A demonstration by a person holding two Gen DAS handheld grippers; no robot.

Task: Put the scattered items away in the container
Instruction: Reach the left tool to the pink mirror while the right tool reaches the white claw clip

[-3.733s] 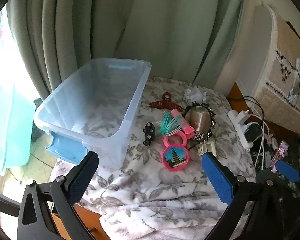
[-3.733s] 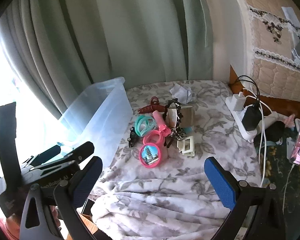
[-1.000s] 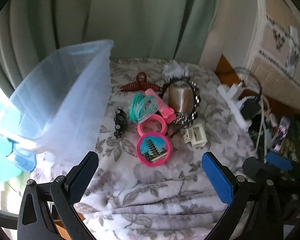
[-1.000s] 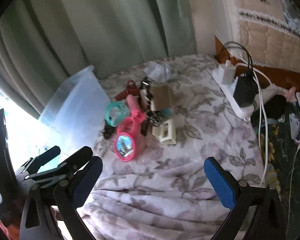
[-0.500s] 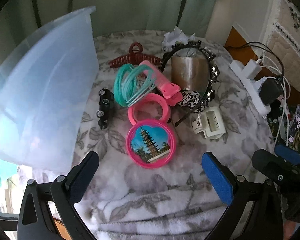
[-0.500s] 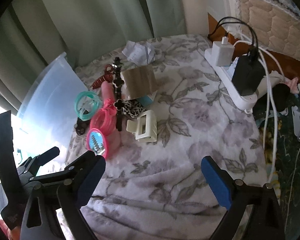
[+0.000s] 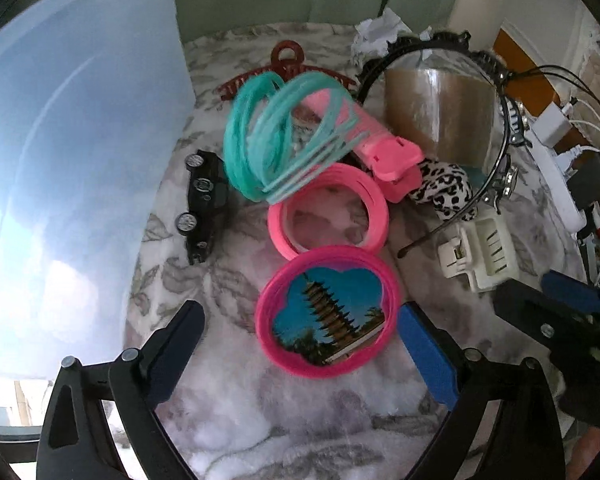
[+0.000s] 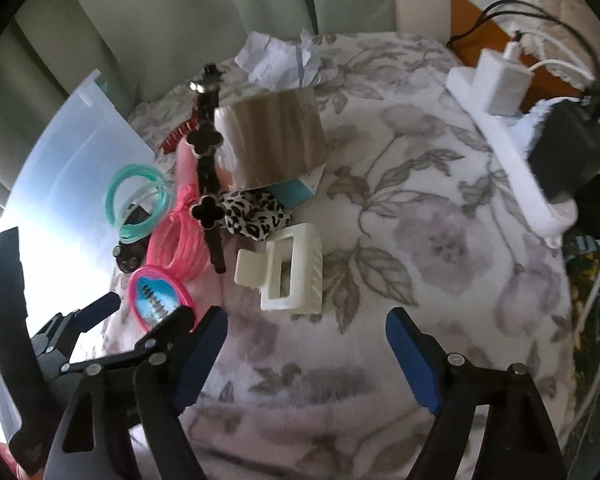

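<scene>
A heap of small items lies on a floral blanket (image 8: pixel 440 240). A round pink mirror with a pagoda picture (image 7: pixel 327 311) lies just ahead of my open left gripper (image 7: pixel 300 348). Behind it sit pink bangles (image 7: pixel 328 211), teal bangles (image 7: pixel 284 136), a black toy car (image 7: pixel 202 204), a pink clip (image 7: pixel 384 152), a red claw clip (image 7: pixel 288 60), a tape roll (image 7: pixel 440 100) and a jewelled headband (image 7: pixel 504 128). A cream claw clip (image 8: pixel 288 276) rests just beyond my open right gripper (image 8: pixel 306 348). The clear plastic bin (image 7: pixel 72 160) stands to the left.
A crumpled paper (image 8: pixel 280 60) and a leopard-print scrunchie (image 8: pixel 256 212) lie among the pile. A white power strip (image 8: pixel 508 148) with chargers and cables runs along the right edge. Green curtains (image 8: pixel 180 12) hang behind. The left gripper's body (image 8: pixel 80 344) sits low left in the right wrist view.
Both grippers have dropped and moved forward toward the pile: the pink mirror and the cream clip now loom much closer. Both stay open. No item has shifted.
</scene>
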